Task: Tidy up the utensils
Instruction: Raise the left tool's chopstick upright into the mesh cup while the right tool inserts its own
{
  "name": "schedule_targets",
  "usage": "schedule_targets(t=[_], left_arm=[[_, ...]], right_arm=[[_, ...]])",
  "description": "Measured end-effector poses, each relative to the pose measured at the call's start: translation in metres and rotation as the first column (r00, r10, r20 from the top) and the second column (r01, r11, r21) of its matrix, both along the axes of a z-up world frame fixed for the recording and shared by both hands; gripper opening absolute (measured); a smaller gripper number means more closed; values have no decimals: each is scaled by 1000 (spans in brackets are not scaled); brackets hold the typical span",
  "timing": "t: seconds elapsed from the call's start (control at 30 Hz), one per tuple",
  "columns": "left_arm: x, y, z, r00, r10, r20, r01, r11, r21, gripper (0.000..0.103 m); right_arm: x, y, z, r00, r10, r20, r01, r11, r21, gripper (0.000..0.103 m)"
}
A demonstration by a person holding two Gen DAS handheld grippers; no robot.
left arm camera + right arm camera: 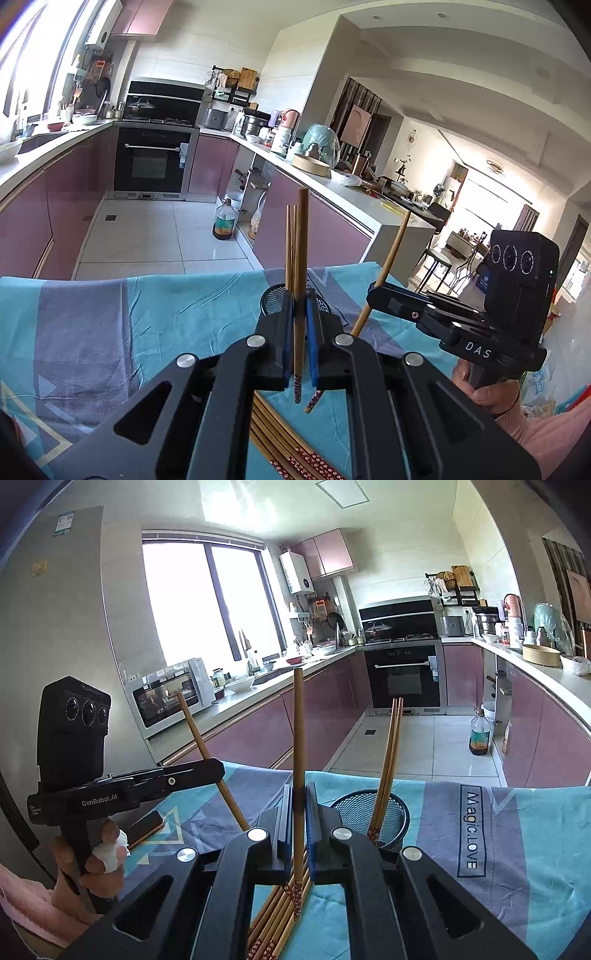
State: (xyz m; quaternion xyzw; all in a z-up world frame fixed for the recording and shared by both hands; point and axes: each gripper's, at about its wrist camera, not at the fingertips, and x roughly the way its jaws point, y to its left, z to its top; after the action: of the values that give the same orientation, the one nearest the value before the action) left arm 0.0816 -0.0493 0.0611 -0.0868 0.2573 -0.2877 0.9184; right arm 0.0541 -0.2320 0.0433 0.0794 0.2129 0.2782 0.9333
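My left gripper (300, 314) is shut on one wooden chopstick (302, 240) and holds it upright above the table. My right gripper (298, 805) is shut on another wooden chopstick (298, 731), also upright. A black mesh holder (373, 812) stands on the blue patterned cloth (517, 842) with two chopsticks (388, 753) leaning in it; in the left wrist view the holder (275, 295) is just behind my fingers. A bundle of loose chopsticks (273, 915) lies on the cloth under both grippers and also shows in the left wrist view (288, 443). Each gripper shows in the other's view, the right one (373, 291) and the left one (218, 768).
The cloth-covered table ends at a far edge (147, 275) with kitchen floor beyond. A dark flat object (146, 825) lies on the cloth at the left. An oil bottle (224, 221) stands on the floor by the pink cabinets.
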Motion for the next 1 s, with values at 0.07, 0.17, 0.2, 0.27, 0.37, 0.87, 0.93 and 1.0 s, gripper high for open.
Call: schedule_targets(t=[0.07,0.17,0.2,0.27,0.37,0.87,0.93,1.0], left_arm=[[2,-2,4,1000,-3,10,3,1000,0,7],[7,-5,12,1000,-3,30,3,1000,4,7],[8,-6,15,999,-4,37,3,1000,3,7],[9,-9,22,999,-6,51,6,1000,2,7],[13,-15,32,997,-11,75,10,1000,10,7],[20,-36,65,988,-4,153,-2,999,38,7],[24,-38,67,987,3,160,-10,999,41,7],[27,-41,64,987,8,159,-15,999,44,7]], right_arm=[[1,-3,5,1000,-8,16,8,1000,-3,5],[2,-8,13,999,-22,43,23,1000,-9,5],[3,-9,16,998,-27,51,28,1000,-10,5],[4,-11,21,997,-33,66,34,999,-12,5],[7,-14,29,995,-40,92,42,999,-17,5],[26,-17,51,985,-52,162,56,998,-24,5],[28,-16,50,985,-53,164,58,998,-27,5],[32,-16,49,985,-55,163,61,998,-31,5]])
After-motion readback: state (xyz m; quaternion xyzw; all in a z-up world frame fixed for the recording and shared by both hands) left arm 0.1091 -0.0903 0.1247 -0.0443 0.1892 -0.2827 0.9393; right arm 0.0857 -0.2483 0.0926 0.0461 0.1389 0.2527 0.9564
